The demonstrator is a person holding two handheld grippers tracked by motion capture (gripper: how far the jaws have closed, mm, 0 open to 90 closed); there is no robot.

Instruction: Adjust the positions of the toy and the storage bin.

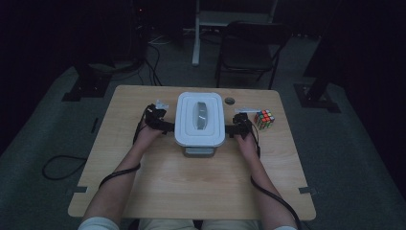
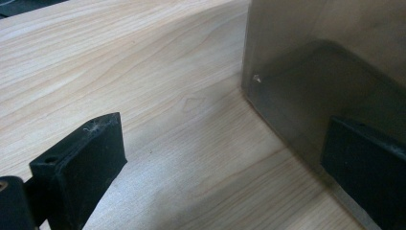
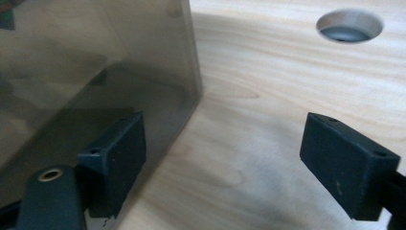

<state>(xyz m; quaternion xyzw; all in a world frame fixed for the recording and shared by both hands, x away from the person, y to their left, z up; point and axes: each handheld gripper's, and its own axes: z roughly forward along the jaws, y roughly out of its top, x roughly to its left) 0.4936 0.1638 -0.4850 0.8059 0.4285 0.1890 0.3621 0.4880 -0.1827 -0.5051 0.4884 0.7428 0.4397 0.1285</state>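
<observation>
Black jaws of left tool (image 2: pixel 225 163) stand wide apart, released, nothing pinched; its gripper view shows bare wood surface (image 2: pixel 143 72) w/ a smoky translucent container (image 2: pixel 335 62) wall by the far jaw, contact unclear. Right tool (image 3: pixel 222 158) also released, jaws spread, one jaw close against that container's (image 3: pixel 95 72) wall; a round hole (image 3: pixel 350 25) in the wood shows beyond. High view adds what those miss: white lid (image 1: pixel 199 119) on container at mid-surface, both tools flanking it left (image 1: pixel 167 127) and right (image 1: pixel 231 130), plus a colour cube (image 1: pixel 264 119) just beyond the right hand. No readable writing anywhere.
</observation>
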